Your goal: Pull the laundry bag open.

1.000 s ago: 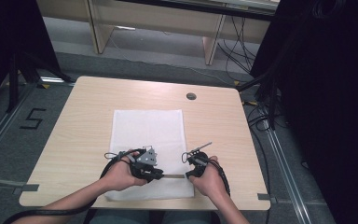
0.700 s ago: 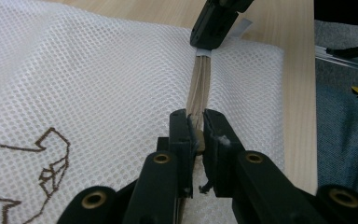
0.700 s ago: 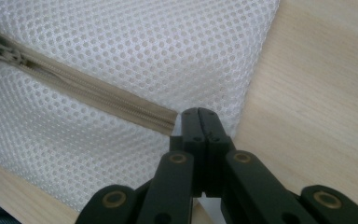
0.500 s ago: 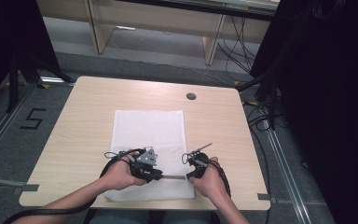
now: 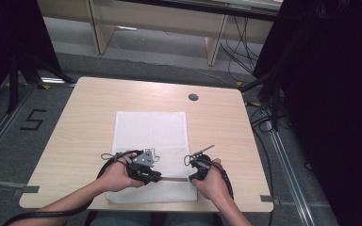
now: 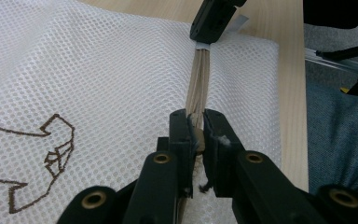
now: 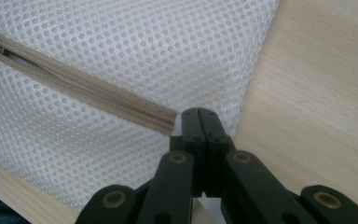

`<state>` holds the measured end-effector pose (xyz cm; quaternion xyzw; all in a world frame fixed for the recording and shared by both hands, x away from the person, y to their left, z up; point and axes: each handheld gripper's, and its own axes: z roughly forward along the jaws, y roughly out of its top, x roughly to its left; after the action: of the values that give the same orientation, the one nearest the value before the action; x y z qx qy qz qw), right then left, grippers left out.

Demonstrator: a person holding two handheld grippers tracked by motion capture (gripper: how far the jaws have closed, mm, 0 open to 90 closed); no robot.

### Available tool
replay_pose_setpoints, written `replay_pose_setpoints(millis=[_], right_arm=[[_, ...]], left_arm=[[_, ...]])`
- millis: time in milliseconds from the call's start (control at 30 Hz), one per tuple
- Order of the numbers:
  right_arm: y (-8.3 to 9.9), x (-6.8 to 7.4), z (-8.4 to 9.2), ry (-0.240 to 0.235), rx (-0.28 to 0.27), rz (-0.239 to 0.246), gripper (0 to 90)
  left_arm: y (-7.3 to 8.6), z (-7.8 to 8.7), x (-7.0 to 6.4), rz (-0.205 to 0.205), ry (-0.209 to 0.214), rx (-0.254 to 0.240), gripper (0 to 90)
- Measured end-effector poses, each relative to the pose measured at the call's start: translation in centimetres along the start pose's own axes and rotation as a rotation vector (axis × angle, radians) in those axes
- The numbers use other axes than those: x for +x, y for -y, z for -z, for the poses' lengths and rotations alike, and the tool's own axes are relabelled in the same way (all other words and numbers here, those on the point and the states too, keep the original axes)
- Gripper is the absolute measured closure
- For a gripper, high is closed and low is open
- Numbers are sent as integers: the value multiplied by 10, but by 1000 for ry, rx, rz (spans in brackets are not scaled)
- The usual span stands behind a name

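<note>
A white mesh bag [image 5: 151, 136] lies flat on the wooden table [image 5: 85, 108], with a beige zipper [image 5: 174, 179] running across its near end. In the left gripper view my left gripper [image 6: 196, 126] is shut on the zipper pull [image 6: 198, 140], low on the mesh [image 6: 98, 70]. The zipper [image 6: 199, 79] stretches ahead to the right gripper [image 6: 212, 21]. My right gripper [image 7: 199, 116] is shut on the bag's edge where the zipper [image 7: 88, 88] ends, at the mesh's [image 7: 121, 46] right side. From above, the left gripper [image 5: 158, 178] and right gripper [image 5: 191, 178] face each other along the zipper.
A round cable hole [image 5: 193, 97] sits in the far right of the table. A brown outline logo [image 6: 42, 149] is printed on the mesh. The table's near edge [image 5: 146, 205] lies just behind the hands. A "5" [image 5: 32, 121] marks the floor at left.
</note>
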<state>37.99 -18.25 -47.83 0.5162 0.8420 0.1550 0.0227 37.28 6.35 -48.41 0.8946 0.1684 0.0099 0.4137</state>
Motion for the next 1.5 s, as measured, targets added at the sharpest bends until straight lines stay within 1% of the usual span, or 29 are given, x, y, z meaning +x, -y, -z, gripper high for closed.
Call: replay_pose_setpoints(millis=[33,67,100,133,167,200,233,267,333,367,400,467,533,600,633,667,700,733,767,900,967,1067,1167,1200,1267,1333,1400,1467,1500], right_arm=[[0,0,0,-1,0,-1,900],[0,1,-1,4,-8,-12,900],[0,1,-1,5,1,-11,900],[0,1,0,2,4,-9,900],[0,1,-1,0,1,-11,900],[0,3,0,-12,10,-32,900],[0,3,0,-4,-3,-25,900],[1,2,1,-19,-5,-3,900],[2,2,0,2,8,-4,900],[3,2,1,-1,7,3,900],[3,3,0,-1,10,-3,900],[3,5,2,-8,11,0,900],[3,6,2,4,16,-16,900],[4,4,2,-18,7,-4,900],[4,4,2,-6,17,-23,900],[4,3,2,-20,8,-20,900],[4,0,2,-29,7,-17,900],[4,1,2,-23,15,-40,900],[4,1,2,-24,14,-38,900],[4,1,2,-25,15,-37,900],[5,-1,1,-18,5,-23,900],[5,-1,1,-43,-8,-3,900],[6,0,1,-25,4,-14,900],[5,2,1,-24,6,-27,900],[6,1,1,-32,-12,2,900],[6,2,2,-26,-12,11,900],[7,5,2,-12,-7,-5,900],[7,6,1,8,0,-7,900],[7,6,2,3,-2,0,900]], left_arm=[[0,0,1,-7,3,1,821],[0,0,0,0,1,1,820],[-1,0,1,-13,5,-2,821],[0,0,1,5,6,-4,820],[-1,0,2,-4,6,0,821],[0,0,2,7,4,1,820],[0,-1,2,9,7,1,820],[0,0,2,8,3,6,821],[0,-1,2,4,1,8,821],[0,-1,2,0,0,11,821],[0,-1,3,-18,0,12,821],[0,-1,3,-14,0,15,821],[1,-1,3,-14,3,20,821],[1,-1,4,-2,5,24,821],[2,-1,5,-2,9,22,821],[2,-1,6,9,12,20,821],[3,-2,7,4,21,17,820],[3,-2,8,-6,20,25,821],[3,-2,7,12,20,22,821],[2,0,6,10,27,13,821],[1,0,6,5,31,12,821],[1,1,7,-18,40,15,821],[1,1,5,-30,50,-4,820],[1,1,5,-36,39,3,820],[0,1,5,-60,41,5,820],[1,0,4,-43,35,3,820],[2,0,4,-45,34,8,820],[2,0,4,-57,34,19,820],[2,-1,5,-64,35,27,820]])
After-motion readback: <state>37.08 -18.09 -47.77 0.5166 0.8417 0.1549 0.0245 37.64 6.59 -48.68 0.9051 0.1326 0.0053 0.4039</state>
